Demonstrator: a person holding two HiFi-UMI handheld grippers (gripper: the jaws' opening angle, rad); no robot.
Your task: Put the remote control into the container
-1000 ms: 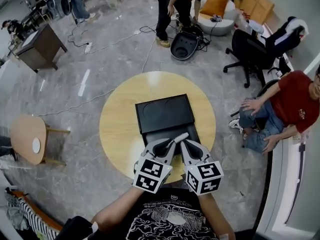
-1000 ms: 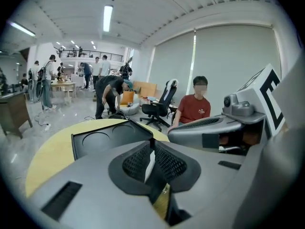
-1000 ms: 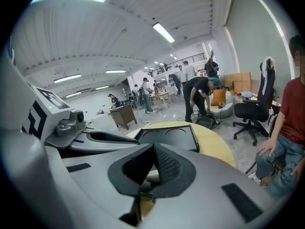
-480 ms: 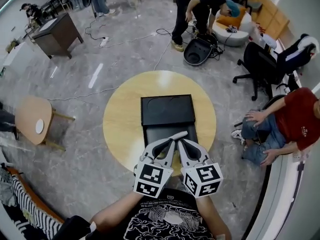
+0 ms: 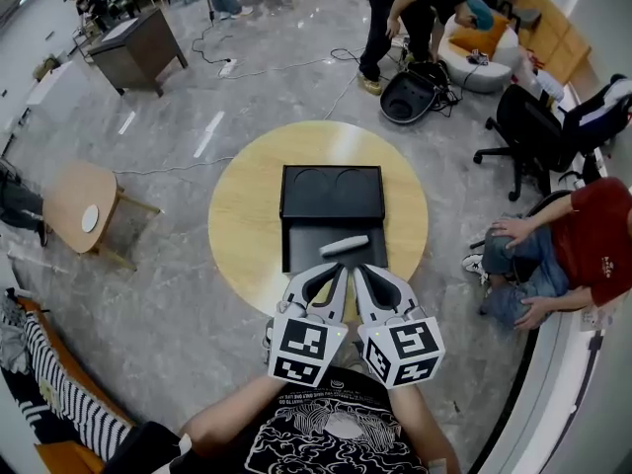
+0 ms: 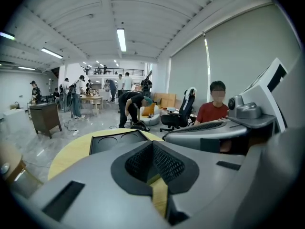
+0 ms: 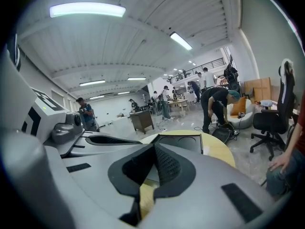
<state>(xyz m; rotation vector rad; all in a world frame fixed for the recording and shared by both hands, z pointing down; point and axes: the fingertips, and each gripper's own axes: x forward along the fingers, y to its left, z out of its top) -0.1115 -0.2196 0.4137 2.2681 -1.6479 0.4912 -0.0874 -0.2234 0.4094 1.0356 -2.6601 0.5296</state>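
Both my left gripper (image 5: 334, 276) and right gripper (image 5: 365, 276) are clenched on nothing just short of the container (image 5: 308, 250), where the remote control (image 5: 345, 245) lies across its near tray, so I judge the placing done and need only draw these 2 clear.

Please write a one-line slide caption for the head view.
Remote control lies in the black container on the round table; left gripper and right gripper are shut, empty.

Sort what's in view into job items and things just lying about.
Job: remote control, container, left tool, right tool.
Lying about: small side table, office chair, dark cabinet, open case on the floor.
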